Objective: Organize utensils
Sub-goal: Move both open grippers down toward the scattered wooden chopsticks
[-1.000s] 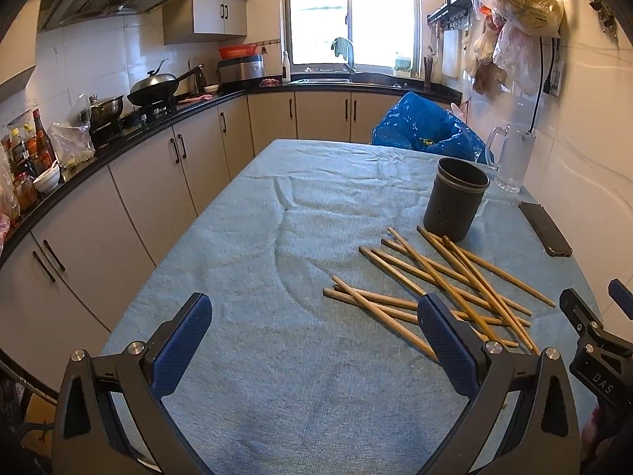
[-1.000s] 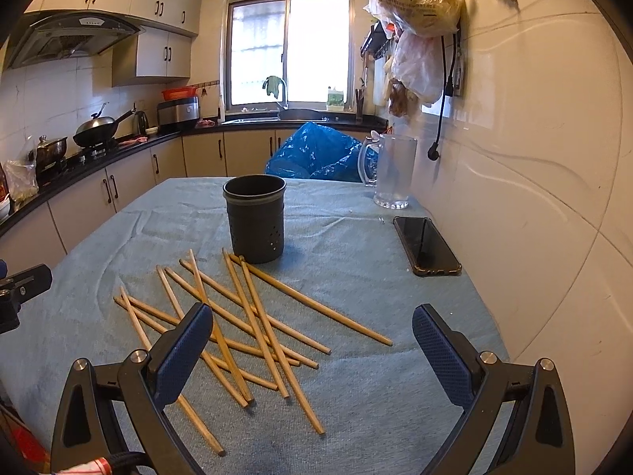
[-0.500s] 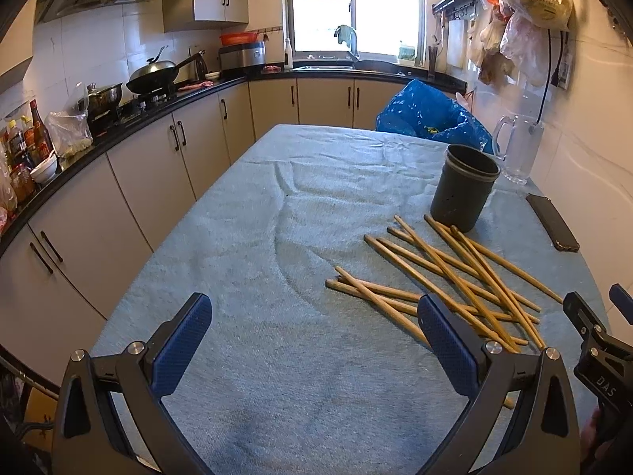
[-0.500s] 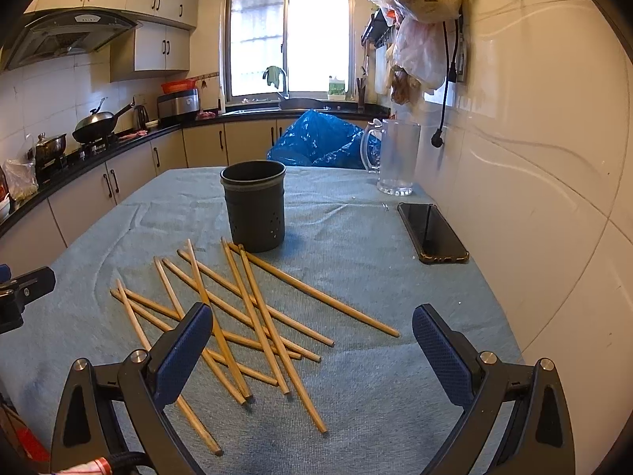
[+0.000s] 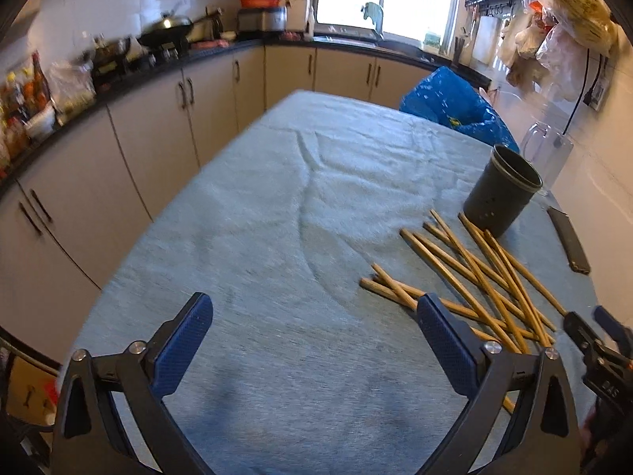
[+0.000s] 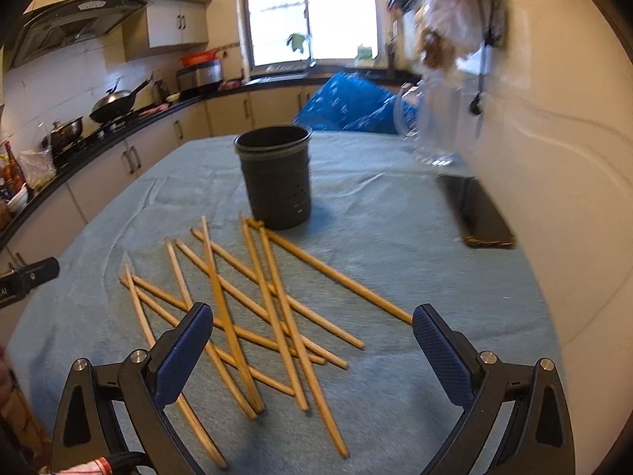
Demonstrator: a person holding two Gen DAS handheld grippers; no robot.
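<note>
Several wooden chopsticks (image 6: 253,301) lie crossed in a loose pile on the blue-grey tablecloth (image 6: 395,213), just in front of a dark grey holder cup (image 6: 277,178) that stands upright. The same pile of chopsticks (image 5: 474,277) and the cup (image 5: 500,190) sit to the right in the left wrist view. My left gripper (image 5: 314,326) hangs over bare cloth left of the pile; its jaws are wide but closing, with nothing between them. My right gripper (image 6: 312,336) is open above the near ends of the chopsticks, touching none. Part of the right gripper (image 5: 601,356) shows at the left view's right edge.
A black phone (image 6: 474,213) lies near the table's right edge by the wall. A clear glass jug (image 6: 431,126) and a blue bag (image 6: 348,103) stand beyond the cup. Kitchen cabinets (image 5: 158,118) and a stove counter run along the left.
Both grippers have moved forward and lower toward the table. The chopsticks and cup look nearer in the right wrist view. The left view has swung, putting the pile further right.
</note>
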